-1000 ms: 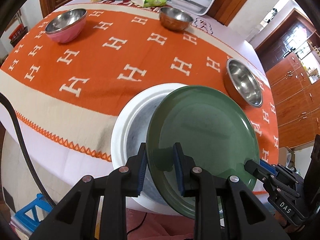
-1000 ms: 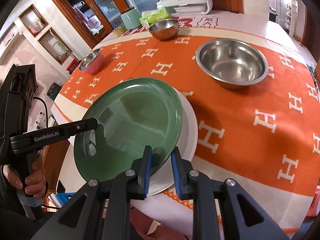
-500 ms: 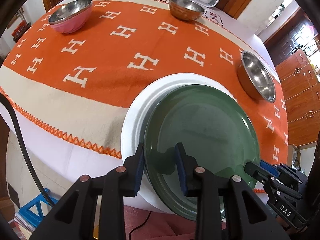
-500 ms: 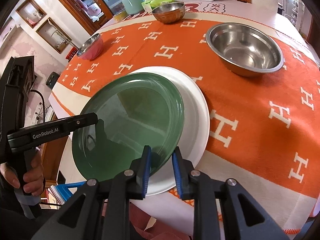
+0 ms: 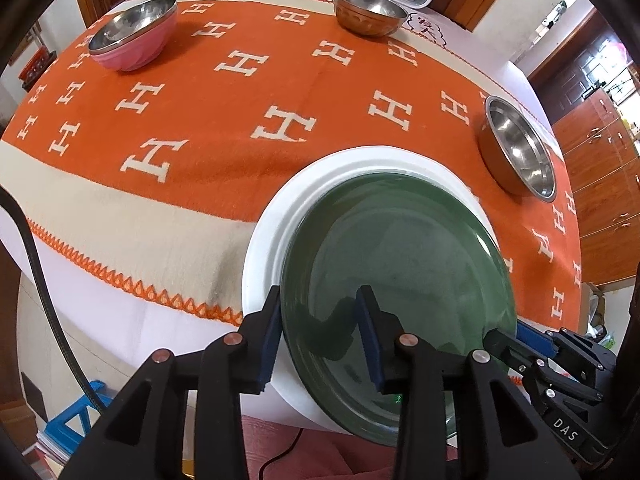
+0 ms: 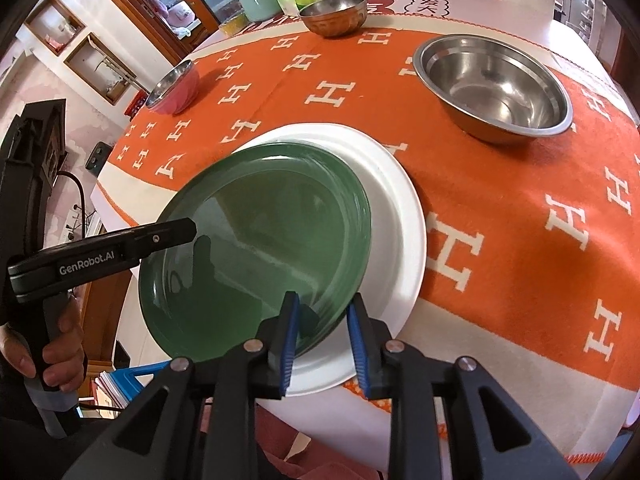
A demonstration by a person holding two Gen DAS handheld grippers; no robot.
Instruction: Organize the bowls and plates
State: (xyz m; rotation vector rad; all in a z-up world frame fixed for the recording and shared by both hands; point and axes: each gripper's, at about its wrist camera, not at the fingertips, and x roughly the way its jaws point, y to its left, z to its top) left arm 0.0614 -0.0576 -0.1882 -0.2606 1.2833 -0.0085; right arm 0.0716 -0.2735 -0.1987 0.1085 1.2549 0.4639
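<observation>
A dark green plate [image 5: 400,272] [image 6: 260,240] lies on a larger white plate [image 5: 272,232] [image 6: 400,208] at the table's near edge, shifted toward the near side. My left gripper [image 5: 320,312] straddles the green plate's near-left rim; its jaws are opening, with a gap at the pads. My right gripper [image 6: 323,316] straddles the near-right rim, one finger over the green plate and one over the white; its jaws are also opening and stand off the rim. Each gripper shows in the other's view: the left gripper [image 6: 172,232] and the right gripper [image 5: 504,340].
An orange cloth [image 5: 224,120] with white H marks covers the table. A steel bowl [image 5: 520,148] [image 6: 492,88] sits right of the plates. A pink bowl [image 5: 132,36] [image 6: 174,88] and a bronze bowl [image 5: 368,12] [image 6: 332,14] stand farther back. A hand [image 6: 60,352] holds the left gripper.
Both grippers' jaws have widened around the green plate's rim. The green plate has come down and now lies flatter on the white plate.
</observation>
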